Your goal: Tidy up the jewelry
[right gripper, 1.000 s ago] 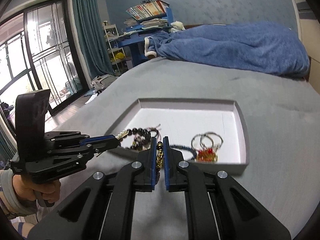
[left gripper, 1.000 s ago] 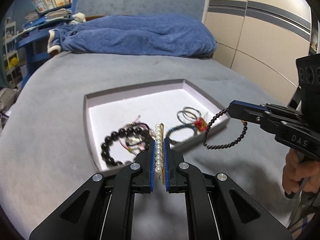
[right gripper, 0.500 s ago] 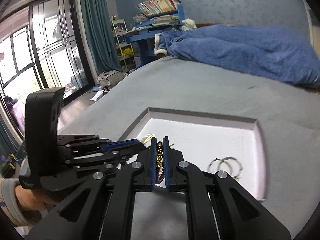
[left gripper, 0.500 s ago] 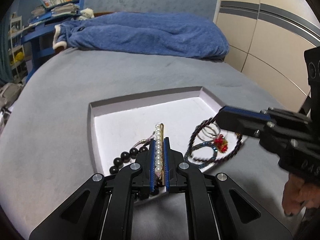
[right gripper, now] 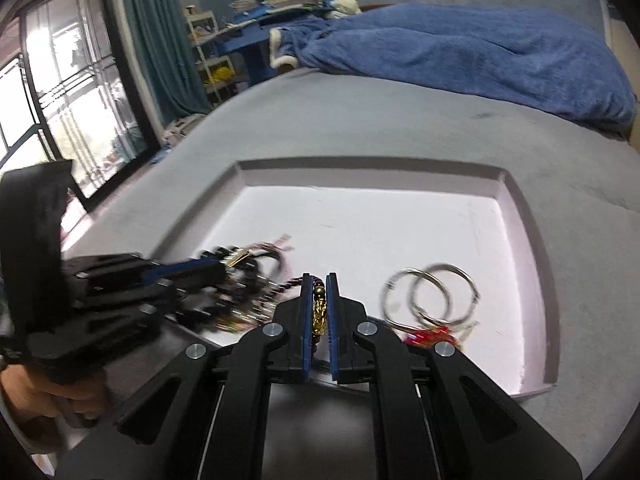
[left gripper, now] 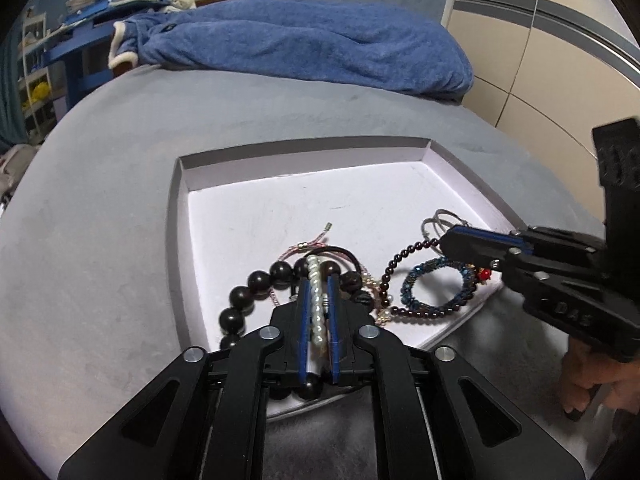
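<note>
Both hand-held grippers now lowering into tray (left gripper: 180,216) on bed, off earlier hover. Left hand-held gripper (left gripper: 318,292) clenching pearl clip (left gripper: 316,300); right hand-held gripper (right gripper: 319,304) clenching dark bead strand (left gripper: 404,256), now draping onto tray floor. Release seems imminent.

We're in a bedroom at home. A wide grey bed (left gripper: 120,208) fills the view, with a blue blanket (left gripper: 304,48) bunched up at its far end. Behind it, a blue shelf (right gripper: 276,4) is stacked with books and magazines, a small white plush toy (right gripper: 347,4) beside them. Teal curtains (right gripper: 160,40) hang next to a tall black-framed window (right gripper: 60,80), and a beige wardrobe (left gripper: 552,52) runs along the other wall.
</note>
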Action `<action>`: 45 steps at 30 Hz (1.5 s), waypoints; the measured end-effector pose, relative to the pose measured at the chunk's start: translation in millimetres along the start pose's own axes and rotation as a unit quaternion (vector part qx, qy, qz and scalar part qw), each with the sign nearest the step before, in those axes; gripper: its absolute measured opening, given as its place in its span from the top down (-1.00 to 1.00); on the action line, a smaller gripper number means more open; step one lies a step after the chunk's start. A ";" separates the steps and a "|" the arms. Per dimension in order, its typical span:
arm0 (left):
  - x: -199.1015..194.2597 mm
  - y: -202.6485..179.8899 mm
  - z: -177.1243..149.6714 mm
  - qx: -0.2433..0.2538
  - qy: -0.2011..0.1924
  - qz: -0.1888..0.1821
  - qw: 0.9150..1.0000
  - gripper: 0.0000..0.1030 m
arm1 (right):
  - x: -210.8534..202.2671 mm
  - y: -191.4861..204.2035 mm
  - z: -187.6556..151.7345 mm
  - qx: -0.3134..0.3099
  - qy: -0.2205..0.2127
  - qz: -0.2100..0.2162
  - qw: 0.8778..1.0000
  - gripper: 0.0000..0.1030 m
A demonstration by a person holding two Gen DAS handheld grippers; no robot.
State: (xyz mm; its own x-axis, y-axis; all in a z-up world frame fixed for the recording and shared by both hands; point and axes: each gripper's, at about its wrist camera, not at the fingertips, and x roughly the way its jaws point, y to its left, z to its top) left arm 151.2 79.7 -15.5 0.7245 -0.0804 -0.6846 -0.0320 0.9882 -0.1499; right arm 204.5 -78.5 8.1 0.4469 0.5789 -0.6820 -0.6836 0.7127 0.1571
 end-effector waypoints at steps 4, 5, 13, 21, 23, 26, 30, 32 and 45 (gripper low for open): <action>-7.5 -4.3 -2.1 0.009 -0.017 0.003 1.000 0.06 | -4.5 -9.6 -5.6 0.003 -0.010 -0.008 1.000 0.66; -10.0 -5.4 -3.1 0.011 -0.023 0.004 1.000 -0.05 | -8.3 -10.8 -7.2 0.003 -0.017 -0.008 1.000 0.51; -32.0 -10.6 -10.8 0.012 -0.053 0.007 0.999 -0.47 | -35.1 -5.5 -15.1 -0.022 -0.056 -0.023 0.998 0.06; -59.7 -15.0 -31.7 -0.013 -0.084 0.011 0.996 -0.70 | -62.1 -6.3 -37.1 -0.007 -0.097 -0.033 0.995 -0.39; -67.5 -15.9 -37.7 -0.021 -0.095 0.012 0.995 -0.76 | -70.6 -5.4 -43.4 -0.010 -0.112 -0.035 0.993 -0.49; -76.7 -18.5 -45.0 -0.023 -0.112 0.011 0.993 -0.81 | -81.2 -3.8 -48.6 -0.008 -0.124 -0.034 0.992 -0.68; -89.2 -23.2 -53.8 -0.023 -0.142 0.027 0.989 -0.86 | -88.7 1.0 -57.6 -0.008 -0.131 -0.037 0.991 -0.82; -93.4 -26.1 -58.2 -0.020 -0.157 0.041 0.987 -0.89 | -89.6 2.5 -60.4 -0.010 -0.134 -0.040 0.990 -0.88; -96.8 -30.2 -67.4 -0.011 -0.169 0.059 0.984 -0.90 | -88.4 9.9 -71.4 -0.026 -0.145 -0.065 0.987 -0.89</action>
State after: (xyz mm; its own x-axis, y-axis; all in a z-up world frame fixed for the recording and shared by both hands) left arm 35.7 48.9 7.2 0.9027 0.0861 -0.4216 -0.1413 0.9848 -0.1014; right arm 117.0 -150.9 19.0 0.6739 0.5788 -0.4593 -0.6356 0.7711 0.0391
